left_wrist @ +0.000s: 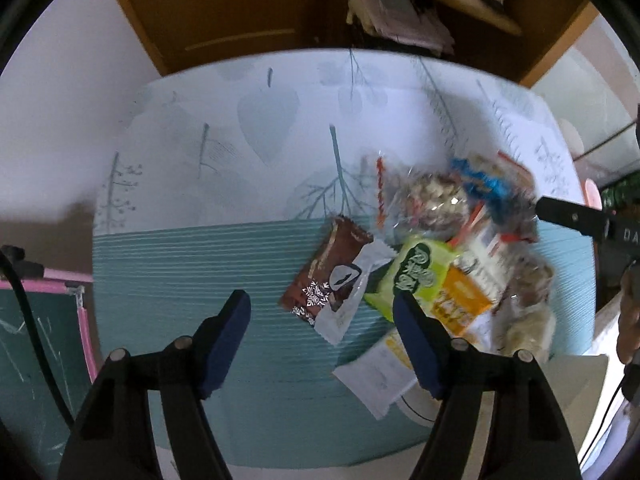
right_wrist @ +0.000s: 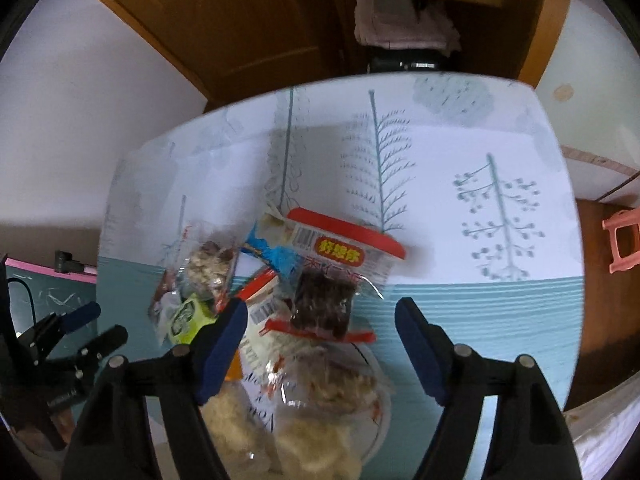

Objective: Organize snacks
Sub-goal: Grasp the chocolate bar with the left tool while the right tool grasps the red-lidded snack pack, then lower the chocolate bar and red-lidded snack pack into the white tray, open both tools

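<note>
I hold both grippers over the heap of snacks [left_wrist: 452, 248] near the table's [left_wrist: 192, 264] right edge, left gripper [left_wrist: 322, 306] spread above the brown bar [left_wrist: 326, 270], right gripper [right_wrist: 320, 316] spread above the dark packet [right_wrist: 322, 306] (nothing pinched), ready to sort.

Glossy plastic wrappers on the snack pile [right_wrist: 304, 280], crinkly and clear in places; smooth printed tablecloth [left_wrist: 200, 264] beneath; varnished wooden door [right_wrist: 240, 28] behind; matt black plastic gripper arms, blue pads [left_wrist: 224, 340].
</note>
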Motion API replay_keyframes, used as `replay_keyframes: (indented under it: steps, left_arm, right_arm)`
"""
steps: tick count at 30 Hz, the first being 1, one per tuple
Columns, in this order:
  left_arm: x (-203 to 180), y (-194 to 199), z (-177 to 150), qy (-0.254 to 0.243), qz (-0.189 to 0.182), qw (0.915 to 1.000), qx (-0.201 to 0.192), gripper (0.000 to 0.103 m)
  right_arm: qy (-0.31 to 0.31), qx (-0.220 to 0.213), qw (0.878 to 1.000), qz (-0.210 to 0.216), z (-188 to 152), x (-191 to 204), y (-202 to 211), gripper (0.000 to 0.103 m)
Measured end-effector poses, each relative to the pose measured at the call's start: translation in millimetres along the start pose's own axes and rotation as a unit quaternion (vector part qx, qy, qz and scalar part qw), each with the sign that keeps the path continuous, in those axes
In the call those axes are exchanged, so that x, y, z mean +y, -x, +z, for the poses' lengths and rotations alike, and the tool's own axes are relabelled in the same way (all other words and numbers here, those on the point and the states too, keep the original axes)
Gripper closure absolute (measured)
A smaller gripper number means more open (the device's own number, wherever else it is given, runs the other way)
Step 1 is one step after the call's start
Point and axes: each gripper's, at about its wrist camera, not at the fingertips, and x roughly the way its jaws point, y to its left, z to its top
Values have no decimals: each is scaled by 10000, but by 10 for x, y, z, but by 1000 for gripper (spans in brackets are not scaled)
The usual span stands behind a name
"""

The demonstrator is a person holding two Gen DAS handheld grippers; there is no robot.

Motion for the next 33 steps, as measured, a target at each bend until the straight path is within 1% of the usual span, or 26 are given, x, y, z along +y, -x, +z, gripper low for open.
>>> replay_keyframes:
  steps: [1, 3, 7, 9, 11, 15, 18, 20, 23, 24, 25, 26, 29, 33]
  left_arm:
    - [-7, -67, 20, -22, 4, 10000, 45, 30]
    - [-14, -193, 37, -65, 55, 9999, 136, 30]
    - [-10, -369, 68, -66, 103, 9997, 218, 30]
    - [-4, -441, 89, -60, 135, 9996, 258, 30]
    - [-17, -498, 99, -63, 155, 9995, 276, 31]
    - [-29, -544, 137, -38, 115, 9996, 257, 31]
    - [-36, -600, 182, -12, 204, 9994, 279, 32]
    - [-69, -663, 192, -21, 281, 9989, 374, 37]
    - [-87, -666, 210, 59, 202, 9994, 291, 44]
    - [-106, -658, 214, 45, 196, 9994, 268, 50]
    - [-138, -646, 225, -17, 199, 9995, 231, 60]
    - [-177, -633, 231, -70, 205, 9995, 211, 67]
    - [-260, -629, 233, -126, 372, 9990, 200, 69]
    - [-311, -570, 217, 32, 452, 9989, 154, 71]
  right_arm:
    - [-13, 59, 10000, -20, 10, 8, -69, 28]
    - [-48, 159, 9999, -27, 19, 14, -178, 32]
    - [-52, 299, 9995, -27, -3, 43, -307, 37]
    - [10, 367, 9993, -59, -27, 80, -371, 44]
    - [25, 436, 9990, -40, -27, 100, -433, 47]
    - [93, 428, 9990, -134, -43, 140, -488, 52]
    - [171, 390, 9988, -256, -48, 167, -491, 58]
    - [201, 369, 9987, -284, -52, 195, -511, 60]
    - [212, 353, 9987, -298, -75, 197, -504, 61]
    - [219, 356, 9987, -299, -84, 187, -498, 61]
    - [230, 360, 9987, -286, -93, 184, -491, 62]
    - [229, 371, 9987, -266, -108, 157, -474, 62]
    - [203, 395, 9989, -170, -159, 108, -439, 63]
    - [215, 274, 9994, -89, -186, 93, -311, 63]
